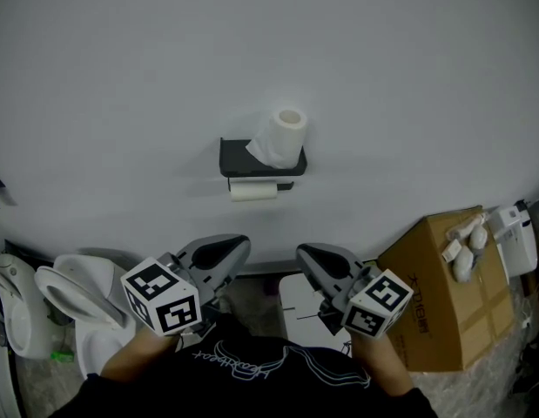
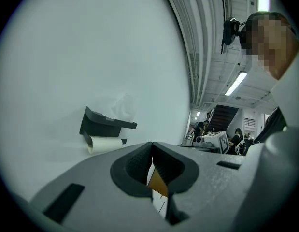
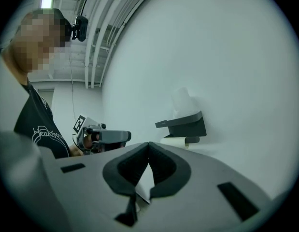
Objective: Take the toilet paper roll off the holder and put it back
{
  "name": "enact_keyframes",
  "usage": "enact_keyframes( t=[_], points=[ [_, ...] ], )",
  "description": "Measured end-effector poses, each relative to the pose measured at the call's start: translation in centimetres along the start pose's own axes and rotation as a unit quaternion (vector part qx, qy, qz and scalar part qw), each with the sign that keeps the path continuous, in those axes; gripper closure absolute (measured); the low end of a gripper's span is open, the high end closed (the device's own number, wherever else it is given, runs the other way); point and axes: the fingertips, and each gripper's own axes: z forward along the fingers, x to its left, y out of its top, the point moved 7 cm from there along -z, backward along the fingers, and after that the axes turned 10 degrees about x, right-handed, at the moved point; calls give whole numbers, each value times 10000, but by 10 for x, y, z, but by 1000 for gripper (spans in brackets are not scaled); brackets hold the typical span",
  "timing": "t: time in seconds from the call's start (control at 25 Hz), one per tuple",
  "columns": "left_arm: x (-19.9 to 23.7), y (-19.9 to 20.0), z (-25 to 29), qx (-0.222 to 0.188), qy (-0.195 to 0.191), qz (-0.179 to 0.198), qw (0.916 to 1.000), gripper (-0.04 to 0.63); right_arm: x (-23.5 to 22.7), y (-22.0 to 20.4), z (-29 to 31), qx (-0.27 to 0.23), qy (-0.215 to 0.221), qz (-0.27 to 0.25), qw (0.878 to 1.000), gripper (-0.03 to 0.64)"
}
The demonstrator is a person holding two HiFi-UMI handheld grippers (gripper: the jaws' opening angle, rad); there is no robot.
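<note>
Head view only: toilet (image 1: pixel 77 299) (probably), box (image 1: pixel 443 294)

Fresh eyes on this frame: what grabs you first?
The black holder on the bare white wall, with one toilet paper roll standing upright on its top shelf and a second roll hung on the bar beneath. Next, the left tool and right tool, low in the head view, both shut on nothing and apart from the holder. A cardboard box sits lower right.

Clear wall (image 1: pixel 121 68) around holder (image 1: pixel 252 157), upright roll (image 1: pixel 285 135) on top, toilet (image 1: pixel 77 299) low left, cardboard box (image 1: pixel 439 294) low right
</note>
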Motion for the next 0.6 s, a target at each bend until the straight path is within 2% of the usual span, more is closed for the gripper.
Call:
enact_keyframes(
  t=[0.28,0.6],
  points=[
    [-9,6,-4,-56,137,76,9999,589,2,7,-6,-126,36,-153,9998,612],
    [-14,5,0,-4,107,88,9999,589,3,6,-11,-141,38,-165,9998,612]
  ],
)
